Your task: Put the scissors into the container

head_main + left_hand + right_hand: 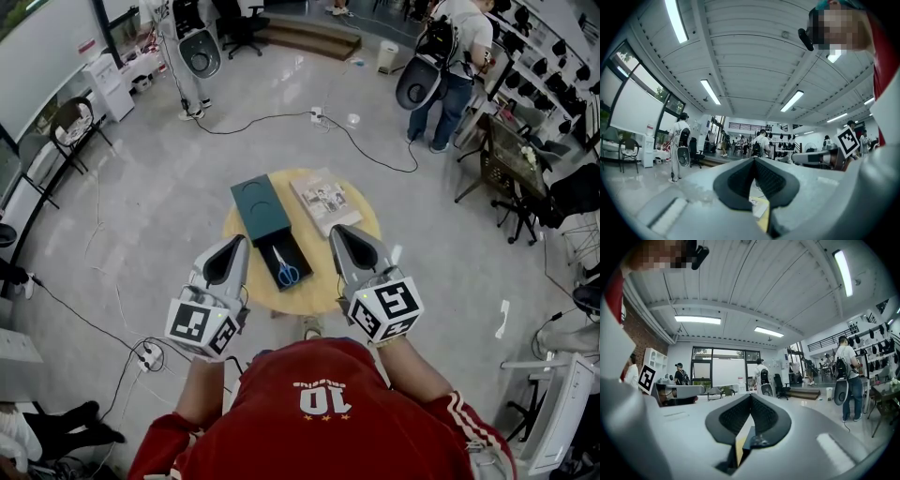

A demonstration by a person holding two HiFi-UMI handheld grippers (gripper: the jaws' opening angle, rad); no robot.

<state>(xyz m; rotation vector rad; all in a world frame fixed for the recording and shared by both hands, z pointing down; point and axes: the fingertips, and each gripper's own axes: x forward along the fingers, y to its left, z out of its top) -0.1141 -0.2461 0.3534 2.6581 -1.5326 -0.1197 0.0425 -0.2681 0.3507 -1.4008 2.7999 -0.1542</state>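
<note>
Open lab floor, small round table (323,284). Blue-handled scissors (286,268) already appear to lie in the dark container (299,249), long axis running away from the person, handles nearer. Left gripper (234,240) and right gripper (339,231) flank them about equally, both jaws together and empty. Gripper views look level, so the scissors are hidden there.

Grey flr (169,187) w/ cables (265,119); round wood table (319,292); ceiling strip lights (711,91).
</note>
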